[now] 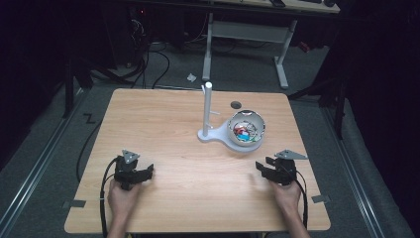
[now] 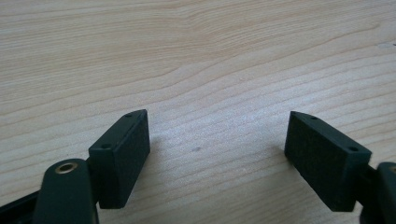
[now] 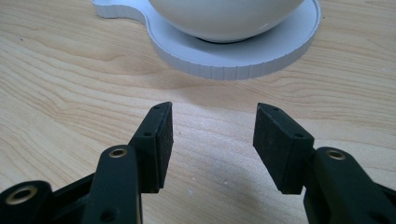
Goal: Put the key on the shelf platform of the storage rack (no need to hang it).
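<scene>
Both grippers, left gripper (image 1: 148,172) and right gripper (image 1: 261,167), rest released on the surface (image 1: 163,124), grasping nothing; if my right advances carelessly toward the bowl (image 1: 246,128) on its stand (image 1: 208,134) just ahead, I risk tipping the contents.

White bowl (image 1: 246,127) upright on the round end of a white flat base (image 1: 214,135), toward the table's far right — small coloured pieces inside, too small to tell apart. Thin white post (image 1: 207,108) upright on the base's narrow end, just left of the bowl.
</scene>
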A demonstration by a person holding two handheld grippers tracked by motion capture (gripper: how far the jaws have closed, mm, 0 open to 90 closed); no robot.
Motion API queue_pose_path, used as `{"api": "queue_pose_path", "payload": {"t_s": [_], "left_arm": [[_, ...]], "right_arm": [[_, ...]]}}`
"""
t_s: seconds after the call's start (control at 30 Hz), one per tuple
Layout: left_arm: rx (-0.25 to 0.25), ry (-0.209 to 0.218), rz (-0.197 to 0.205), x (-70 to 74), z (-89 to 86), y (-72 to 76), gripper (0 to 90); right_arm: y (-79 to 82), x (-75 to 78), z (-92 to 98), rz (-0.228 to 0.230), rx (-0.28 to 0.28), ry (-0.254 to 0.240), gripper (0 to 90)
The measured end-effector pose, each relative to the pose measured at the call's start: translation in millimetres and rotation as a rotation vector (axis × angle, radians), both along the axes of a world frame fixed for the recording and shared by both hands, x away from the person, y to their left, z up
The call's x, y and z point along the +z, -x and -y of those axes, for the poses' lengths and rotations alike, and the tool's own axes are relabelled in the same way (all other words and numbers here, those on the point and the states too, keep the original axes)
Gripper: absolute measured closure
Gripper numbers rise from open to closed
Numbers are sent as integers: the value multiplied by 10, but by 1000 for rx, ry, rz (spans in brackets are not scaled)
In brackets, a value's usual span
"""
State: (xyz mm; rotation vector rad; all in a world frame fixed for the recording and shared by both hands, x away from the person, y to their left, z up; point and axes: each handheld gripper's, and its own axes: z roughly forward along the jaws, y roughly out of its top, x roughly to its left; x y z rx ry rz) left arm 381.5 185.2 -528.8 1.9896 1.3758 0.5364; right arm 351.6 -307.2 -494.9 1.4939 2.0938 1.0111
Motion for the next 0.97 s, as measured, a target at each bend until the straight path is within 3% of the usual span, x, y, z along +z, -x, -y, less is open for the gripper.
{"api": "queue_pose_path", "payload": {"t_s": [0.2, 0.37, 0.63, 0.97], "left_arm": [[0, 0, 0, 0, 0, 0, 226], [0, 0, 0, 0, 0, 0, 226], [0, 0, 0, 0, 0, 0, 226], [0, 2, -1, 1, -1, 2, 227]], "right_arm": [[-19, -78, -54, 6, 2, 73, 459], [-30, -119, -56, 8, -11, 79, 456], [-63, -225, -69, -9, -23, 130, 430], [-75, -239, -65, -15, -27, 122, 411]]}}
